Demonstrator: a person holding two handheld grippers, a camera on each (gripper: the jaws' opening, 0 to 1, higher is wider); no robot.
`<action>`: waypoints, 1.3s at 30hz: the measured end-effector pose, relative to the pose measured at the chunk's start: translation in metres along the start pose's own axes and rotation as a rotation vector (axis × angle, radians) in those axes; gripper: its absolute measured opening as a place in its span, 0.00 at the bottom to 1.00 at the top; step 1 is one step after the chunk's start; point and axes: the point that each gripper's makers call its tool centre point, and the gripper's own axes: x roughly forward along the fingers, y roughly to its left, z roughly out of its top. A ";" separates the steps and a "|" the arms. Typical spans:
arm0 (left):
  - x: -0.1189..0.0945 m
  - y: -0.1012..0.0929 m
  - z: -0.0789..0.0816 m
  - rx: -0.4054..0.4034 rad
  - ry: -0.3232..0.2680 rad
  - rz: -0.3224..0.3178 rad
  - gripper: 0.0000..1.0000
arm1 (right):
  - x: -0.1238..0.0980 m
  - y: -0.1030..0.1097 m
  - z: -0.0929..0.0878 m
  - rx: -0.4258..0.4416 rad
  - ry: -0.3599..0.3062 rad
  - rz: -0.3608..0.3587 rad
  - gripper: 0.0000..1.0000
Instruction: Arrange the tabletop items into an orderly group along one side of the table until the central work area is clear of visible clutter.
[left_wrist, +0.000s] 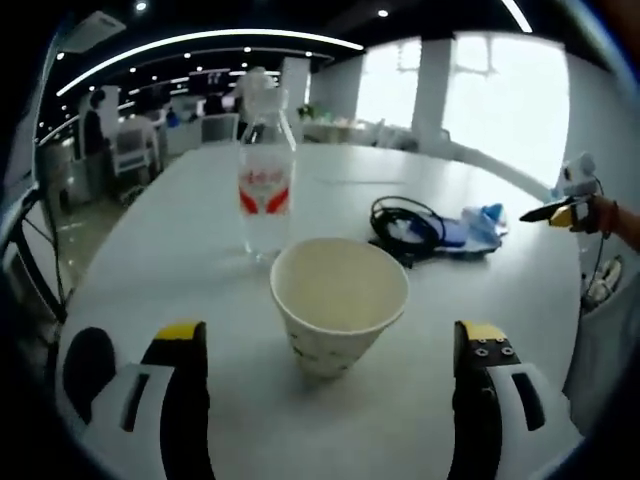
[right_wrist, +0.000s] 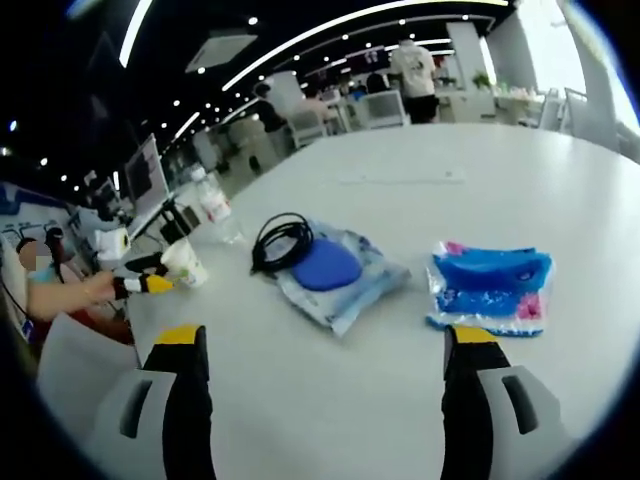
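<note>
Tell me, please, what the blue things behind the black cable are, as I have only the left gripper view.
Observer: Two separate packets lying apart: a clear bag holding a blue pad, and a blue and pink packet.
Operator: Does the cable rest on either?
Observer: The black cable overlaps the clear bag's edge and is apart from the other packet.
Operator: Is the right gripper holding anything?
Observer: No, the right gripper is open, with nothing between its fingers.
</note>
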 end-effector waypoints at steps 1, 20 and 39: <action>-0.003 -0.001 -0.002 0.000 0.020 -0.003 0.99 | 0.001 0.001 0.000 -0.003 0.002 0.001 0.96; -0.035 -0.034 0.001 0.055 0.098 -0.029 0.99 | 0.022 0.027 0.014 -0.052 0.034 0.071 0.90; -0.044 -0.047 0.009 0.015 0.143 0.045 0.98 | 0.066 0.045 0.034 -0.047 0.057 0.113 0.86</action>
